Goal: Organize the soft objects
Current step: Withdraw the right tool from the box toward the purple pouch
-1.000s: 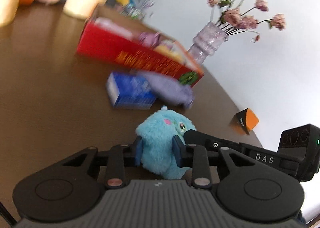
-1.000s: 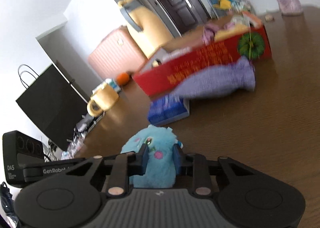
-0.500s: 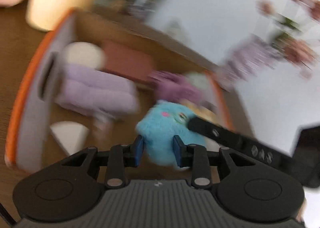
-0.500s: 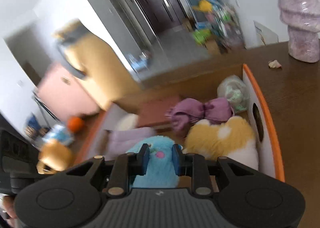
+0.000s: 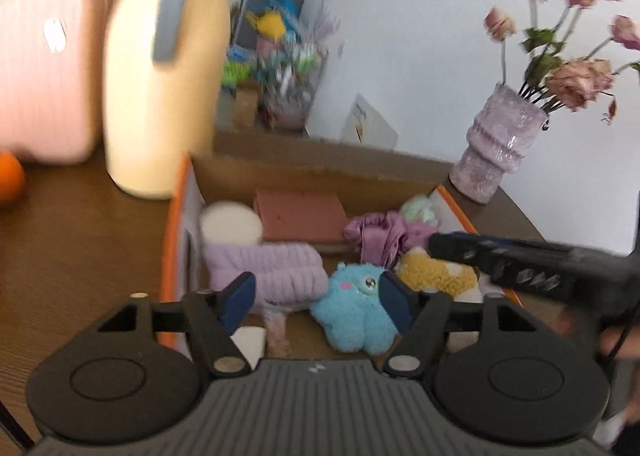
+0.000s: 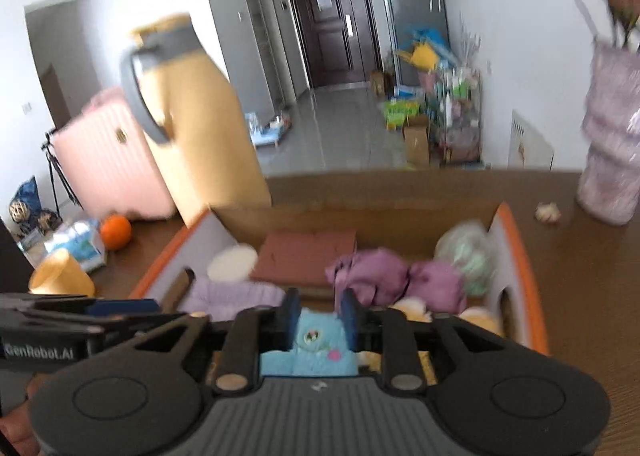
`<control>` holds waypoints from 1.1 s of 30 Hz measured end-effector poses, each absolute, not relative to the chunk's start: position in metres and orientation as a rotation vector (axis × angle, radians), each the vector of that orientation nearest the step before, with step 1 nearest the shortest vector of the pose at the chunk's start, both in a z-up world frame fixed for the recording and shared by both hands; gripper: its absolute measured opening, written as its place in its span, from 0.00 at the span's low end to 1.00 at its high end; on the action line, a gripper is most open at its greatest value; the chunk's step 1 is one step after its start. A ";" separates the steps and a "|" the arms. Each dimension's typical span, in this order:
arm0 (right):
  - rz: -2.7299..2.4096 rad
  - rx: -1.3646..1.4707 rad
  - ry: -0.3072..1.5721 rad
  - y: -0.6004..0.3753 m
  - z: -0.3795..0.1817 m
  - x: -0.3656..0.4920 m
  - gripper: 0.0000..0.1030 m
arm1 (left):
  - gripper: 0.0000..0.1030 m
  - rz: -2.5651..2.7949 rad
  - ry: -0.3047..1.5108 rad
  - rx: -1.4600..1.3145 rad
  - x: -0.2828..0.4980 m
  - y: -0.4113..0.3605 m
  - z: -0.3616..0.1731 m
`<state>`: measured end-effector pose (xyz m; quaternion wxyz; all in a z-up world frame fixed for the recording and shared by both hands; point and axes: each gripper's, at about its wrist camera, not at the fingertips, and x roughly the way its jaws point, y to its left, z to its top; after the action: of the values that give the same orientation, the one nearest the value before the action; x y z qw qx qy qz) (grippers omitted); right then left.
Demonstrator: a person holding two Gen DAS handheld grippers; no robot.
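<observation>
- Your left tongs are spread wide, their blue pads on either side of the blue plush monster without squeezing it.
- Your right tongs are clenched on that same blue plush monster, its face showing in the narrow gap between the pads.
- The plush is down inside the cardboard box, near the front edge, between a lilac fluffy cloth on one side and a yellow-and-white plush on the other.
- Further back in the box you have a crumpled purple fabric, a pale green mesh bundle, a flat reddish-brown pad and a round white piece.
- The box has orange-edged side flaps and stands on the brown wooden surface.
- A tall yellow jug with a grey handle stands just beside the box's far left corner; an orange lies on the surface beyond it, near a pink suitcase.
- A lilac vase holding dried pink flowers stands on the surface off the box's right corner.
- In the left view, your right tool's black body crosses over the right side of the box.
- Both views are motion-blurred, so finer detail is unclear.
</observation>
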<state>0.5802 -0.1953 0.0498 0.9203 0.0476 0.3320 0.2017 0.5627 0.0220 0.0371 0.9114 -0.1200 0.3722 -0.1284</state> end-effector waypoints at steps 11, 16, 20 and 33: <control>0.329 -0.025 0.404 -0.239 0.111 0.448 0.72 | 0.94 -0.112 0.437 -0.018 0.426 0.010 0.100; 0.291 -0.077 0.247 -0.249 0.104 0.376 0.87 | 0.97 -0.034 0.307 -0.009 0.355 0.005 0.094; 0.316 -0.051 0.183 -0.255 0.094 0.329 0.88 | 1.00 -0.021 0.228 -0.002 0.307 0.002 0.088; 0.333 -0.014 0.170 -0.263 0.035 0.202 0.90 | 1.00 0.030 0.161 -0.039 0.169 -0.010 0.051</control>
<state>0.2021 -0.2631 0.0349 0.9825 -0.0069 0.0845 0.1657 0.1691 -0.0099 0.0511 0.9964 -0.0193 0.0806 0.0152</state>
